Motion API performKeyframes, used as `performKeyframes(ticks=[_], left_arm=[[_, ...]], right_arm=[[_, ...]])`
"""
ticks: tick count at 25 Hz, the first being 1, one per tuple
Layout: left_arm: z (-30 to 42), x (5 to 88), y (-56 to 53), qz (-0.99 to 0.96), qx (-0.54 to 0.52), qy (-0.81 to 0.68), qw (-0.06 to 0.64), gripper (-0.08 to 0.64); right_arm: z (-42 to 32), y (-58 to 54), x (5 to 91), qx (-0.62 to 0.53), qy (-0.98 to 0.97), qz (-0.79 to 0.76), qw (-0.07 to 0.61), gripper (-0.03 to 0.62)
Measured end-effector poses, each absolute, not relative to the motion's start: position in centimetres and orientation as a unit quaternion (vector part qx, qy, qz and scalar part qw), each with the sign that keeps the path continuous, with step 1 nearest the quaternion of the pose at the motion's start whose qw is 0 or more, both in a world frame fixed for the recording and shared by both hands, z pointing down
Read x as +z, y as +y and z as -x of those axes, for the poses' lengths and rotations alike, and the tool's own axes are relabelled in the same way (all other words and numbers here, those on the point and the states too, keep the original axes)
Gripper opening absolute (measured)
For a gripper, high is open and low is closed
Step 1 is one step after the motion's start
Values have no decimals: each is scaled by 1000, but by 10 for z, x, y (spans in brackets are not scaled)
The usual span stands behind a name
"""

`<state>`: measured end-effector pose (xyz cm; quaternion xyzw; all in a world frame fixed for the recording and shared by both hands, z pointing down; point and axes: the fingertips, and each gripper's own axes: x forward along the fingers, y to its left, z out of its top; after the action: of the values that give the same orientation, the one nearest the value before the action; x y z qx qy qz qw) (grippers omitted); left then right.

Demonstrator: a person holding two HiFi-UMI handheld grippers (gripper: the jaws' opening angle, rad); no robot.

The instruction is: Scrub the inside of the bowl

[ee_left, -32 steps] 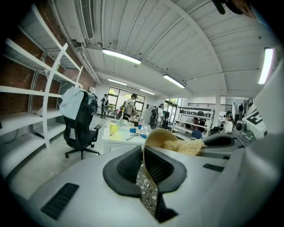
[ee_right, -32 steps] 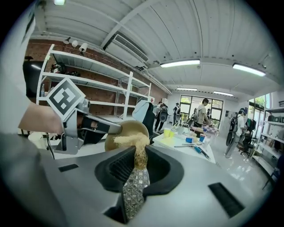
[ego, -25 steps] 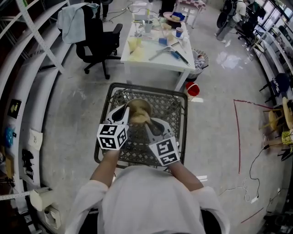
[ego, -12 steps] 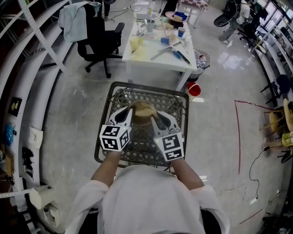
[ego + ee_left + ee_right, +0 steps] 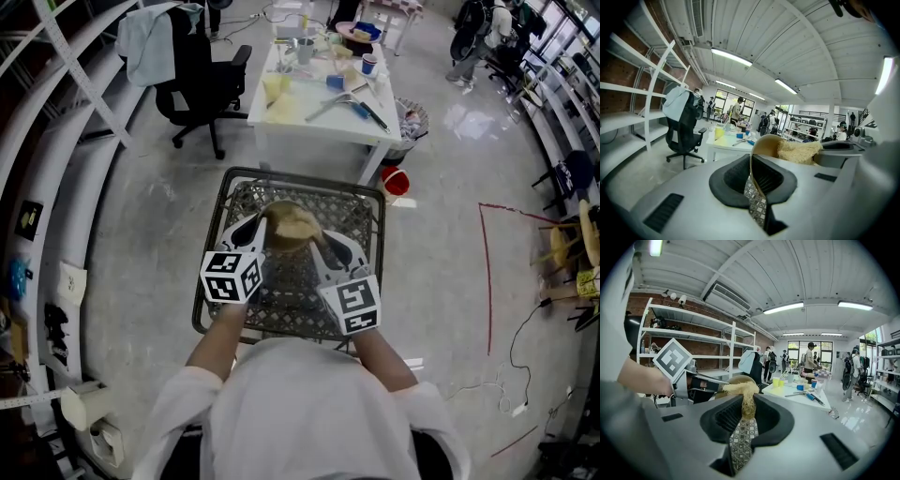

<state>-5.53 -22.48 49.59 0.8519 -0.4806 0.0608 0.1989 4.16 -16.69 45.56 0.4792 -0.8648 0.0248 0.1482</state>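
Bowl (image 5: 279,221) looks light and stiff, best held by its rim: left tool (image 5: 753,174) pinches it there, right tool (image 5: 746,414) clamps a fibrous scrubber (image 5: 740,389).

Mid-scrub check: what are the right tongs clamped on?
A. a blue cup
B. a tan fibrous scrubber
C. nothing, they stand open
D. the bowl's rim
B: in the right gripper view the right tongs are shut on strands of the tan fibrous scrubber, while the left tongs pinch the bowl by its rim.
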Motion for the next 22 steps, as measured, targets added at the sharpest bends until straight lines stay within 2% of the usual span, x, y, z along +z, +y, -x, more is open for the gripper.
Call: performKeyframes(ticks=[11,22], left_arm=[[58,519,-233,-844,79,-485,214,44],[58,593,-240,-822,141,-482,270,44]], right_arm=[[-43,-166,447,6,-866,-480,143,77],[-48,-171,464,43,-862,-483,151,77]])
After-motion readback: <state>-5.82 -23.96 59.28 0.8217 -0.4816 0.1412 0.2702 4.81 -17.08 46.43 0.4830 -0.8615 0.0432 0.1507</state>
